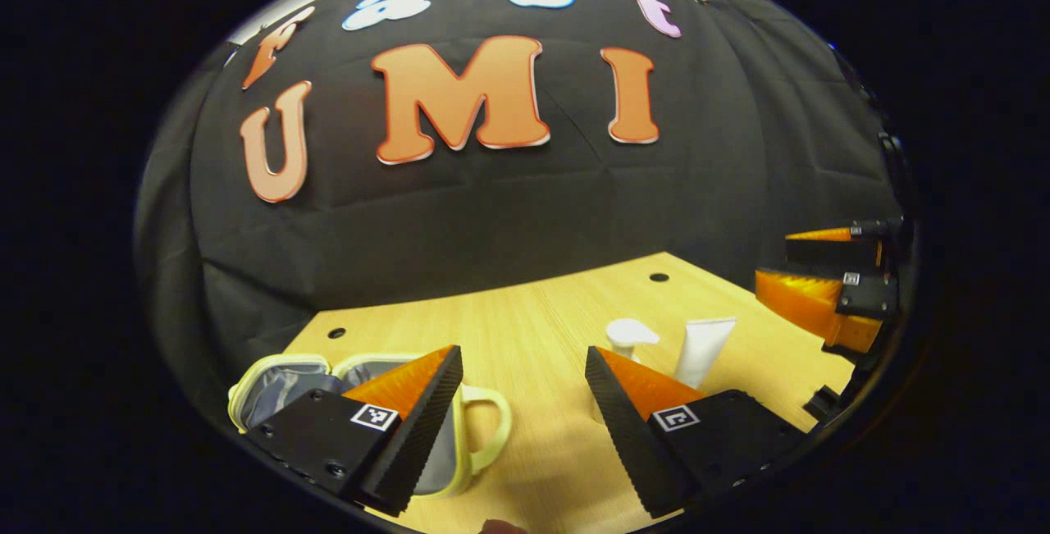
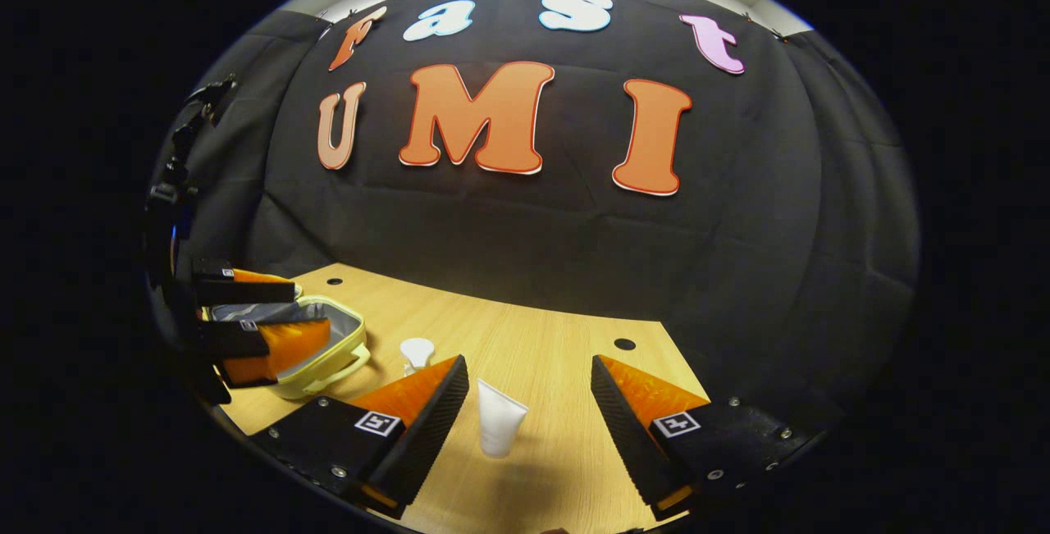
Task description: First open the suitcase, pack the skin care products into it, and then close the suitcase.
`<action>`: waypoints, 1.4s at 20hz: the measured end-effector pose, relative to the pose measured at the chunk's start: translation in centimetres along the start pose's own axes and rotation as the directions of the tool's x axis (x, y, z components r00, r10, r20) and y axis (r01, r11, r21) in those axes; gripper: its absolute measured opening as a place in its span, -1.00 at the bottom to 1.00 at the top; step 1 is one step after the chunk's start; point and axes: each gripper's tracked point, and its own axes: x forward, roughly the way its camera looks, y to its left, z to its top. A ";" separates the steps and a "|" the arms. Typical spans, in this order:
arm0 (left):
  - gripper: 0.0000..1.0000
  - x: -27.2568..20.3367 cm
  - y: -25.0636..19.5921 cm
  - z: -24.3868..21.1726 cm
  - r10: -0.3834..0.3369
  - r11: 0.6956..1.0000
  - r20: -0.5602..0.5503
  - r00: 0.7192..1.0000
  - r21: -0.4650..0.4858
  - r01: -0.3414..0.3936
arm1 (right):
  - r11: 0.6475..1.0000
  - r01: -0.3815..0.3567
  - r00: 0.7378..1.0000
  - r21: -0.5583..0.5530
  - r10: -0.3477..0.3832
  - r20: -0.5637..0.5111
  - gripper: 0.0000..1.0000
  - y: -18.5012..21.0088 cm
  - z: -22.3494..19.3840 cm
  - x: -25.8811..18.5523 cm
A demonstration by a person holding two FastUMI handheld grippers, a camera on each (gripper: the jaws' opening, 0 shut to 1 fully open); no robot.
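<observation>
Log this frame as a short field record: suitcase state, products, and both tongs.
suitcase: open, lining visible, at the table's left end
white tube: upright on the table, outside the suitcase
pump bottle: on the table, between tube and suitcase
left tongs: open, holding nothing, near the suitcase
right tongs: open, the tube in front of them
packing: not yet started

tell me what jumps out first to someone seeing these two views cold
In the right gripper view, a white tube stands on the wooden table between the open fingers of the right gripper, with a white pump bottle just beyond the left finger. Farther left, the pale yellow suitcase lies open on the table, and the left gripper sits over it, its fingers apart.
</observation>
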 end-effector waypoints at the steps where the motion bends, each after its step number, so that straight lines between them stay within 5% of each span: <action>1: 0.93 0.5 -1.0 -0.9 -0.015 1.000 -0.020 1.000 0.006 0.015 | 1.000 0.001 1.000 0.000 -0.001 -0.009 0.92 -0.2 -0.4 0.0; 10: 0.94 6.6 -7.5 -8.4 -0.112 0.994 -0.151 0.982 -0.022 0.109 | 1.000 -0.014 0.998 -0.014 0.013 -0.064 0.92 -1.0 -3.2 1.3; 22: 0.95 13.3 -9.4 -13.9 -0.129 0.988 -0.211 0.969 -0.106 0.109 | 0.999 -0.051 0.981 0.011 0.052 -0.186 0.93 -0.2 -10.2 3.4; 26: 0.29 14.3 -10.2 -13.4 -0.150 0.985 -0.193 0.970 -0.108 0.131 | 0.996 -0.093 0.967 -0.006 0.089 -0.239 0.93 0.8 -12.8 4.6; 28: 0.25 13.6 -9.9 -13.3 -0.159 0.982 -0.215 0.964 -0.131 0.133 | 0.994 -0.110 0.958 0.020 0.111 -0.264 0.94 1.4 -13.8 5.3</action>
